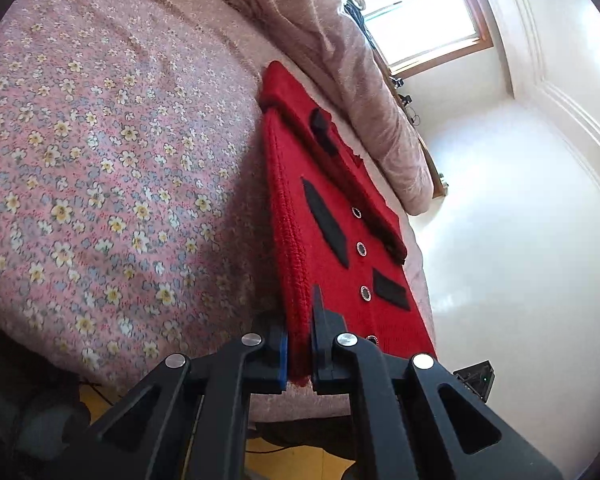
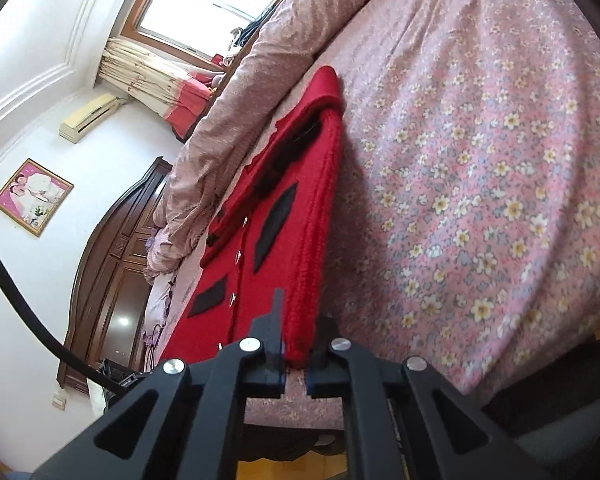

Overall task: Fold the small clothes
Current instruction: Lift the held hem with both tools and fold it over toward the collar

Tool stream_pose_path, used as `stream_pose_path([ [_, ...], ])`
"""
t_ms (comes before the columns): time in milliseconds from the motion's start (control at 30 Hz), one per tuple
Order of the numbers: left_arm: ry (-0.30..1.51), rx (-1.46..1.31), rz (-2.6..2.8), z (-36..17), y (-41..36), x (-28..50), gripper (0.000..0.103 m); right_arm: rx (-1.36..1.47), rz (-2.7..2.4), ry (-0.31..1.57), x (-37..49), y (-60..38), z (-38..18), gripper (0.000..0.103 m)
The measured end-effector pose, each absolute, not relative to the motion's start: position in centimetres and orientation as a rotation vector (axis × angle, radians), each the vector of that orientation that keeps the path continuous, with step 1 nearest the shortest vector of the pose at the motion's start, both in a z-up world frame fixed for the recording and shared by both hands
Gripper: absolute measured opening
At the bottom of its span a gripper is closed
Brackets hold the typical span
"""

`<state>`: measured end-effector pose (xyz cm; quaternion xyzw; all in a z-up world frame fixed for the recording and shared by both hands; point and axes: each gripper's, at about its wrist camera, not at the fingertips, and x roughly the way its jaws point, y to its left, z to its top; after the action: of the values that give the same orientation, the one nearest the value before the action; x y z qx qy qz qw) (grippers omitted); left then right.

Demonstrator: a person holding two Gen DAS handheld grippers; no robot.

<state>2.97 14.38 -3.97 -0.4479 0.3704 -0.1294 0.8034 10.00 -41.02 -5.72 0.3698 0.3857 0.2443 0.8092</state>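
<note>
A small red knitted cardigan (image 1: 332, 216) lies on the bed near its edge, front side up, its ribbed hem nearest the cameras. The knit is coarse and fuzzy along the folded side edge and smoother across the front panel. Black felt-like patches, one long and pointed, others rectangular, sit on the panel, and a row of round metallic buttons (image 1: 361, 249) runs down its middle. The left hand-held gripper (image 1: 300, 354) is pressed together on the thick hem edge of the cardigan, red knit bunched between its black fingers, one faced with a blue pad. In the right wrist view the right hand-held gripper (image 2: 297, 354) likewise pinches the hem of the same cardigan (image 2: 300, 216) at its fuzzy edge. Beneath the garment spreads a pink bedsheet (image 1: 112, 168) printed with small yellow and white flowers. A rumpled pinkish quilt (image 1: 364, 92) is heaped beside the cardigan's far side. Beyond stand white walls, a wood-framed window (image 1: 428, 12), a dark carved wooden headboard (image 2: 116, 256), a framed picture (image 2: 32, 196) and a wall-mounted air conditioner (image 2: 88, 117).
</note>
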Motion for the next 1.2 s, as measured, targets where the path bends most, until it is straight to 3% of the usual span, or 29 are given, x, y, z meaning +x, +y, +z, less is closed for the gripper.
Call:
stream_pose_path([
  [500,0.827,-0.848,-0.256,-3.2,13.7,3.3,0.001,0.756,0.495,0.874,8.7,-41.6,-5.9,0.006],
  [733,0.777,-0.868,-0.279,0.2,14.1,6.3,0.001,0.744,0.545,0.799,11.0,-40.6,-1.3,0.006],
  [1067,0.66,-0.869,-0.346,7.9,15.0,18.0,0.001,0.707,0.618,0.69,21.2,-38.4,7.2,0.007],
  [1200,0.624,-0.9,-0.334,8.4,16.5,24.5,0.001,0.703,0.623,0.666,28.0,-37.5,9.0,0.007],
])
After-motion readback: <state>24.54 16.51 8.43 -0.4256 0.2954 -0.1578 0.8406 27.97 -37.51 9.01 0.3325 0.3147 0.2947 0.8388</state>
